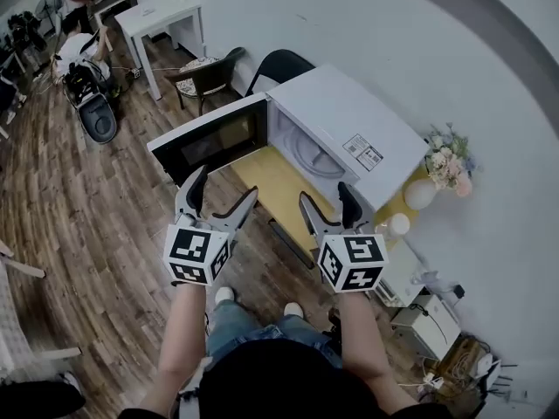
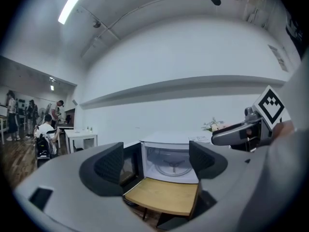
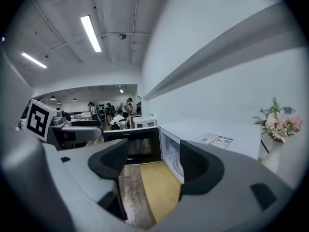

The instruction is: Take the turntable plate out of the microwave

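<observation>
A white microwave (image 1: 349, 133) stands on a yellow wooden table (image 1: 271, 186) with its door (image 1: 210, 138) swung open to the left. The glass turntable plate (image 1: 310, 157) lies inside the cavity, and shows as a round clear disc (image 2: 174, 162) in the left gripper view. My left gripper (image 1: 218, 201) is held open in front of the door, with nothing between its fingers. To its right my right gripper (image 1: 330, 208) hangs open over the table's front edge, short of the cavity. In the right gripper view the open microwave (image 3: 169, 149) is seen at an angle.
A vase of flowers (image 1: 447, 166) and a white round object (image 1: 398, 225) stand to the right of the microwave. Dark chairs (image 1: 210, 72) and a white table (image 1: 162, 16) are behind. People sit at the far left (image 1: 79, 51). Wooden floor lies below.
</observation>
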The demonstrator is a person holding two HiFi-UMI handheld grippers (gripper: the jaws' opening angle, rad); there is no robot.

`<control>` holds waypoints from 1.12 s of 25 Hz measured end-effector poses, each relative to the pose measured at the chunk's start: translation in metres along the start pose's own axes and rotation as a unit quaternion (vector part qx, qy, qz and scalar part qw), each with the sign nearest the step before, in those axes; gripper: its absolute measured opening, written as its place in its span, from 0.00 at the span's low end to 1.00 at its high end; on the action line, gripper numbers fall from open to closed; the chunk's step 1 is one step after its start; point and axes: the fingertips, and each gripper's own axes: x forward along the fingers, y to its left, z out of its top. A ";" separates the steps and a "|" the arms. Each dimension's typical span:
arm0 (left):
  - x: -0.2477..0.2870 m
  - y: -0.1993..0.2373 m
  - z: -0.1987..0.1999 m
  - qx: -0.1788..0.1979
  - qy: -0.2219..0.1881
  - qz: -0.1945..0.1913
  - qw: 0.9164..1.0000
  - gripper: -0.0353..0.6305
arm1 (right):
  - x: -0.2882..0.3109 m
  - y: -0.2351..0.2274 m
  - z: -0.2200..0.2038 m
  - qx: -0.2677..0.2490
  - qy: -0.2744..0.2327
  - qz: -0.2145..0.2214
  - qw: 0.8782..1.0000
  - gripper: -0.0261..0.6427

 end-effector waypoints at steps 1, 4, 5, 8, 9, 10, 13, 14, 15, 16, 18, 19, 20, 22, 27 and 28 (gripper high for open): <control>0.004 0.005 0.001 0.001 0.000 -0.013 1.000 0.69 | 0.003 0.002 0.001 0.003 0.000 -0.012 1.000 0.56; 0.013 0.022 0.001 -0.001 -0.001 -0.046 0.999 0.69 | 0.015 0.011 0.005 0.013 -0.001 -0.044 0.999 0.56; 0.016 0.027 0.001 -0.001 -0.001 -0.057 0.998 0.69 | 0.018 0.014 0.005 0.016 -0.001 -0.053 0.998 0.56; 0.022 0.042 -0.001 -0.002 -0.002 -0.086 0.996 0.69 | 0.029 0.024 0.007 0.022 -0.003 -0.081 0.996 0.56; 0.025 0.047 -0.001 -0.004 -0.002 -0.096 0.995 0.69 | 0.032 0.027 0.007 0.024 -0.004 -0.090 0.996 0.56; 0.028 0.050 -0.001 -0.005 -0.003 -0.107 0.994 0.69 | 0.034 0.030 0.007 0.026 -0.005 -0.099 0.995 0.56; 0.036 0.055 -0.002 -0.007 -0.005 -0.140 0.990 0.69 | 0.039 0.037 0.006 0.032 -0.005 -0.126 0.991 0.56; 0.037 0.056 -0.003 -0.007 -0.004 -0.150 0.989 0.69 | 0.040 0.039 0.006 0.034 -0.005 -0.135 0.990 0.56; 0.039 0.057 -0.003 -0.008 -0.004 -0.159 0.987 0.69 | 0.040 0.040 0.005 0.037 -0.005 -0.143 0.989 0.56; 0.040 0.057 -0.004 -0.009 -0.004 -0.167 0.986 0.69 | 0.040 0.042 0.004 0.040 -0.005 -0.151 0.988 0.56; 0.044 0.056 -0.006 -0.011 -0.003 -0.183 0.983 0.69 | 0.037 0.042 0.002 0.046 -0.005 -0.167 0.985 0.56; 0.047 0.056 -0.008 -0.013 -0.002 -0.190 0.982 0.69 | 0.036 0.042 0.000 0.049 -0.005 -0.174 0.983 0.56; 0.050 0.055 -0.009 -0.014 -0.001 -0.197 0.980 0.69 | 0.034 0.041 -0.002 0.053 -0.004 -0.181 0.982 0.56; 0.057 0.051 -0.012 -0.016 0.001 -0.208 0.978 0.69 | 0.033 0.037 -0.006 0.059 0.000 -0.192 0.980 0.56; 0.078 0.038 -0.021 -0.030 0.013 -0.229 0.973 0.69 | 0.036 0.023 -0.014 0.095 -0.005 -0.195 0.976 0.56; 0.083 0.036 -0.024 -0.033 0.017 -0.231 0.972 0.69 | 0.038 0.018 -0.015 0.105 -0.007 -0.193 0.975 0.56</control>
